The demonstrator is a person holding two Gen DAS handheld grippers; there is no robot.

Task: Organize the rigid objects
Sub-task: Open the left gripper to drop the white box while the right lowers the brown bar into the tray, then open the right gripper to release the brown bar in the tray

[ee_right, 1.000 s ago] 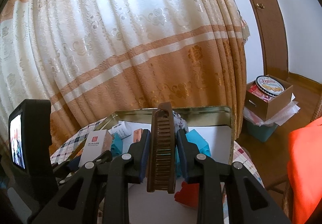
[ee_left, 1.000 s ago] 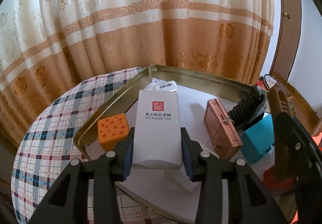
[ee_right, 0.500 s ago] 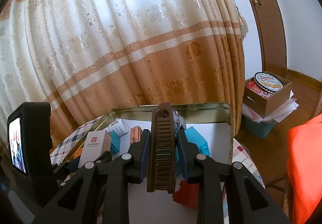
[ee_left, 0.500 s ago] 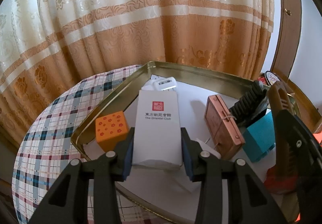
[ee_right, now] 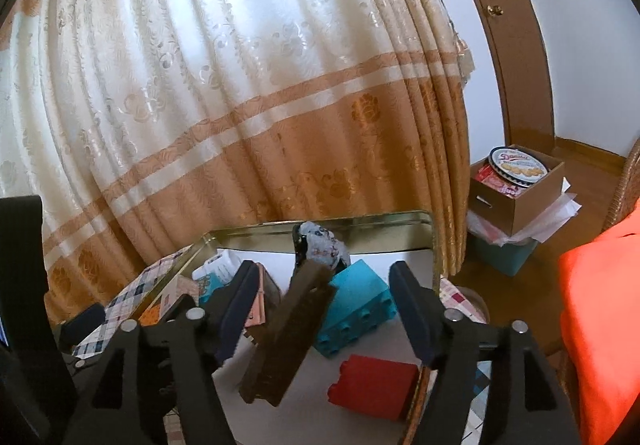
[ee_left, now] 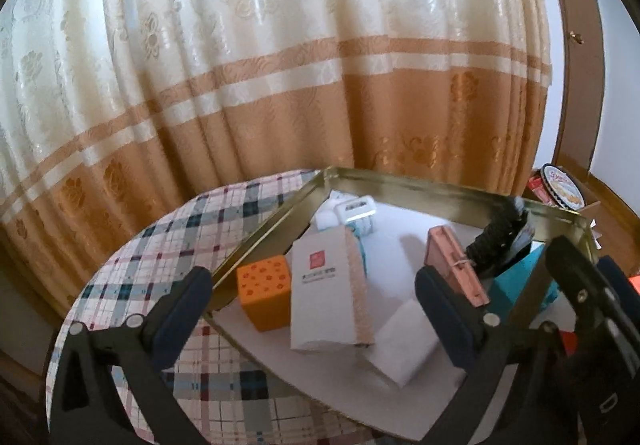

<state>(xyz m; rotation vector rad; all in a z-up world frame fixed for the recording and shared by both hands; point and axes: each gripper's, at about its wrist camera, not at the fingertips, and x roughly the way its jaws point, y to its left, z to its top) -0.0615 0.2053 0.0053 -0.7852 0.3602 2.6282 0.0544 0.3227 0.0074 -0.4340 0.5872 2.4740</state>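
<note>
In the left wrist view my left gripper (ee_left: 316, 305) has its jaws opening wide. The white box (ee_left: 324, 293) with a red stamp stands in the gold tray (ee_left: 400, 181) between them, free of both pads, with an orange dotted box (ee_left: 266, 287) on its left. In the right wrist view my right gripper (ee_right: 324, 305) is opening too. A brown comb (ee_right: 292, 329) hangs tilted between its jaws, and neither pad presses on it. Under it the tray (ee_right: 320, 229) holds a teal block (ee_right: 356, 305) and a red block (ee_right: 372, 389).
The tray also holds a copper-pink box (ee_left: 456, 261), a black brush (ee_left: 496, 233), a white charger (ee_left: 354, 207) and a white pad (ee_left: 404, 341). It sits on a round table with a plaid cloth (ee_left: 168, 245). A curtain hangs behind. A cardboard box (ee_right: 516, 181) stands on the floor at the right.
Both grippers have opened. The left one has let go of the white box, which now stands in the tray. The right one has released the comb, which has tipped over to the left.
</note>
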